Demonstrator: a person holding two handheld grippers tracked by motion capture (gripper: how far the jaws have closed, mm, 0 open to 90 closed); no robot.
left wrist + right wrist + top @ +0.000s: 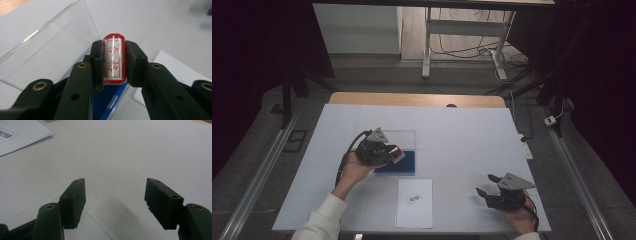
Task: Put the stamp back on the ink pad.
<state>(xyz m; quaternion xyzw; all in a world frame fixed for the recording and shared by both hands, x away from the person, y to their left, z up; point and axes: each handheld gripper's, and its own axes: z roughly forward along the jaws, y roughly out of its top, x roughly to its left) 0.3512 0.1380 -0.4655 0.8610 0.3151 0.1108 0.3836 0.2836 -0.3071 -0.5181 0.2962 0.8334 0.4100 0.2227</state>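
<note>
**A:** Where's the stamp right now?

**B:** You have it in your left gripper (113, 62). The fingers (96, 63) are clenched on the stamp (114, 60), one on each side of its body. Its printing face, with the red characters, looks back along the gripper, and its long axis runs up and down between the two fingers.

**A:** And where is that over the desk?

**B:** In the high view your left gripper (384, 151) hangs above the left part of the blue ink pad (404, 162), in the middle of the desk (462, 135). I can't tell from here whether the stamp touches the pad. A clear plastic sheet (404, 136) lies on the far side of the pad, touching its far edge.

**A:** What does the next move turn on?

**B:** The sheet of paper (414, 210) with the small label lies on the near side of the pad, just beside it and a little to the right. So, as I judge it, you would carry the stamp toward yourself and slightly right, and you would have to tip its face down toward the paper.

**A:** Which hand is closer to the paper?

**B:** Your left one is about as near as the right, and it already holds the stamp. Your right gripper (487, 185) rests near the right, near corner, fingers (73, 202) spread wide with nothing between them, bare desk beneath.
</note>
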